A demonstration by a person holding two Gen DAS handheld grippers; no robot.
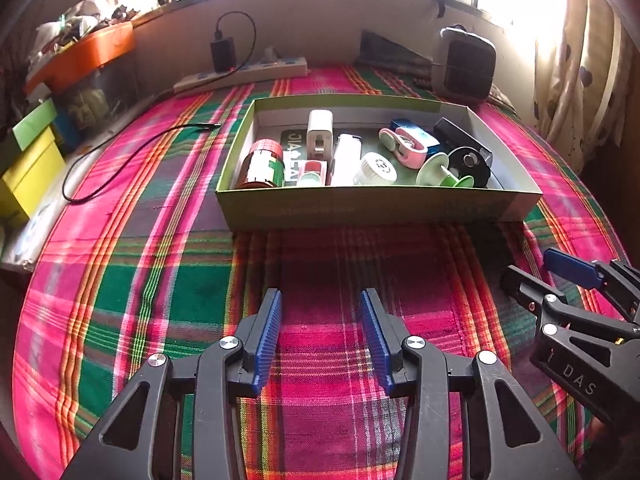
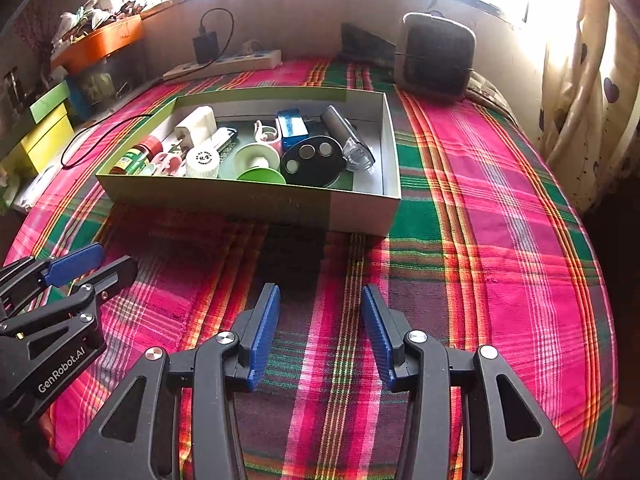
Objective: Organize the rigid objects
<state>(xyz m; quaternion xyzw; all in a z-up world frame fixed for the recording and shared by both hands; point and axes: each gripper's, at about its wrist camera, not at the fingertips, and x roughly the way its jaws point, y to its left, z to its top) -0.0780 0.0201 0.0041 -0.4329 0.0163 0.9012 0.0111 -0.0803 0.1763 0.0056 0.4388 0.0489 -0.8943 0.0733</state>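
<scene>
Plaid cloth in pink, green and orange covers the surface, and on it, toward the far edge, sits a shallow green-and-white cardboard box already filled with small rigid things. Along the box's left wall lies a red-and-green cylindrical tin; beside it lie a white wall charger, a white lighter and a white ribbed cap. Toward the right wall rest a green plastic spool, a black disc with round metal buttons, a pink clip, a blue carton and a dark flat gadget with a clear end.

The left gripper hangs over bare cloth near the surface's near edge, its blue ribbed pads standing moderately apart with nothing between them. The right gripper hangs beside it, likewise parted and holding nothing. Each shows at the edge of the other's view, close but not touching.

Nothing loose lies on the visible cloth outside the box, so the gathering looks finished or nearly so. If sorting goes on, the next move calls for reaching forward over the box's near wall, picking one item with room around it, such as the spool, and closing on it without nudging its neighbours.
</scene>
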